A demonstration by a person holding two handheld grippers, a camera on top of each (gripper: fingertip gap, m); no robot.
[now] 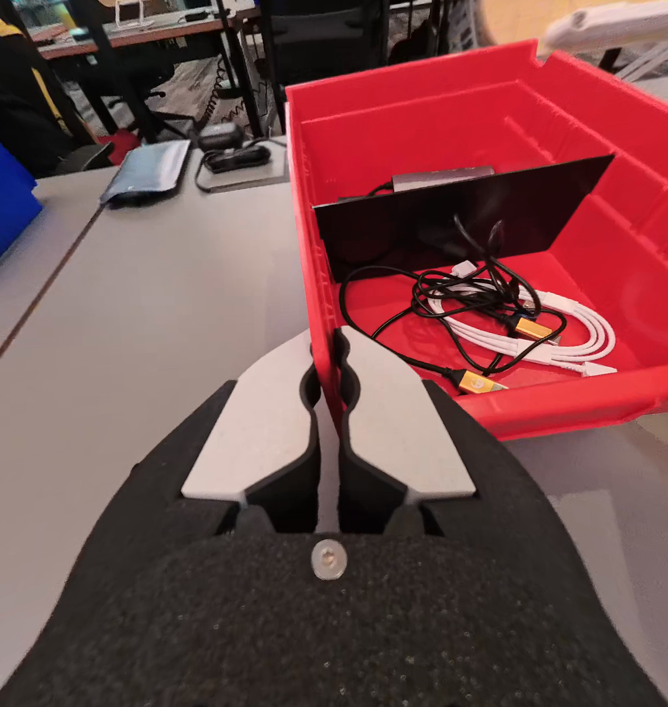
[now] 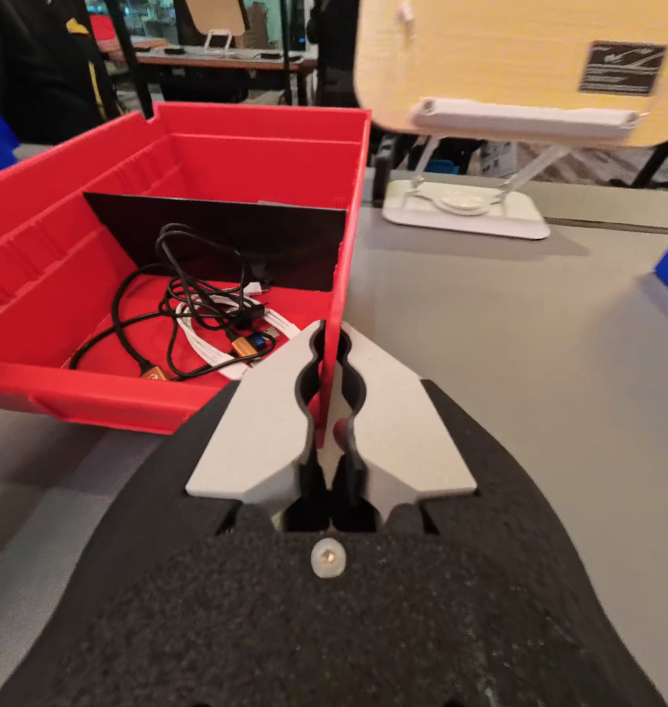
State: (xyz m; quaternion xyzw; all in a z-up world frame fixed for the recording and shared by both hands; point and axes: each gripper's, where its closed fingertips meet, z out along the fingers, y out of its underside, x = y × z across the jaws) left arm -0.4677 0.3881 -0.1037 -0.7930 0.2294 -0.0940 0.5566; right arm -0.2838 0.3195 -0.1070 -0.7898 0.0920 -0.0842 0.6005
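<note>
Left gripper [image 1: 326,336] and right gripper [image 2: 331,329] both point toward 12 o'clock, grey fingers [image 1: 265,417] drawn close, each pair pinched on a thin red wall.

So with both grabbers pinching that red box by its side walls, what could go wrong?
Three risks, as far as the views show:
1. The left gripper and right gripper clamp only thin side walls of the red bin; a grip might slip.
2. If the bin tilts, the loose cables could slide.
3. The black divider already leans and may shift.
</note>
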